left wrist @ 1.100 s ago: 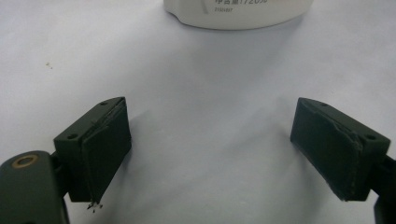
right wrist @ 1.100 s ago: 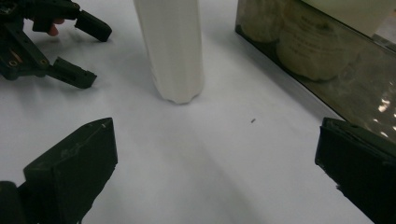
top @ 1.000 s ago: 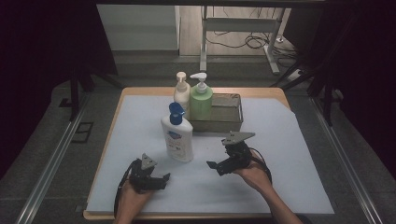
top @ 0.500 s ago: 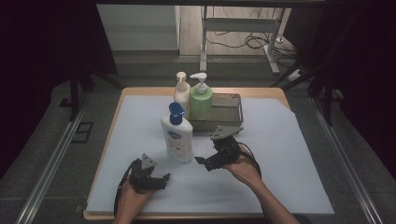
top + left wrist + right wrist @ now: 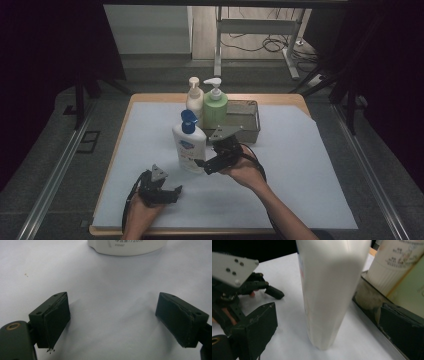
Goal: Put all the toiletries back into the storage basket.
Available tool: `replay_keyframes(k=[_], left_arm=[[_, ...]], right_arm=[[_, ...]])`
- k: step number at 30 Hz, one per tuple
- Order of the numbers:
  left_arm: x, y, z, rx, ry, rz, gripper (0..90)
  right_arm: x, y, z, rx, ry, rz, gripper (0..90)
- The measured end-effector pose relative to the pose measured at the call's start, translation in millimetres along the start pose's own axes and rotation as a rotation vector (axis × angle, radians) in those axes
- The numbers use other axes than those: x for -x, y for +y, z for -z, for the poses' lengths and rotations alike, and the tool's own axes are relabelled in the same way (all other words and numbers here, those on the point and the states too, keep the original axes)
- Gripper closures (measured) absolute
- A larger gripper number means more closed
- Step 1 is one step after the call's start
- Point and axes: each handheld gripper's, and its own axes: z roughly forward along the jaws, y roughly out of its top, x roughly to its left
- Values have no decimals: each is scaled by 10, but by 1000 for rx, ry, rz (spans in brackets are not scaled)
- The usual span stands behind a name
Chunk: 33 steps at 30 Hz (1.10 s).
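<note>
Tabletop (image 5: 295,100): wooden, light brown, edges visible at the far side and near left; most of its top covered by a white sheet (image 5: 310,170), lying flat, far right corner cut off at an angle; standing directly on the sheet: white bottle with blue pump (image 5: 188,145), upright, near the middle; grey tray (image 5: 248,122) behind it toward the far edge, long side across the tabletop; cream pump bottle (image 5: 194,97) and green pump bottle (image 5: 215,106) upright at the tray's left end, possibly inside it, bases hidden; left claw (image 5: 172,192) low over the sheet near the front edge.
</note>
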Motion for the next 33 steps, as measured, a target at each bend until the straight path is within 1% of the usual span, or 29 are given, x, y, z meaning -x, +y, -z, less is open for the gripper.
replay_keyframes(k=[4,8,11,13,16,18,21,27,30,31,33], left_arm=[[0,0,-1,1,0,0,121],[0,0,-1,1,0,1,121],[0,0,-1,1,0,1,121],[0,0,-1,1,0,1,121],[-1,0,-1,1,0,0,121],[-1,0,-2,1,0,1,121],[-1,0,-2,1,0,1,121],[-1,0,-2,2,0,2,121],[-1,0,-2,2,0,2,121],[-1,0,-2,2,0,2,121],[-1,0,-2,2,0,2,121]], right_arm=[[9,85,-61,5,-6,-16,23],[4,158,-115,13,-17,-3,55],[8,210,-154,19,-15,2,88],[12,242,-176,28,-5,-3,101],[10,284,-216,26,-12,4,138],[11,311,-244,25,-15,7,145],[2,338,-280,24,-8,9,186],[-10,386,-317,34,-1,12,310],[1,387,-337,28,21,11,361],[3,384,-344,27,31,8,373],[2,381,-345,26,30,7,381]])
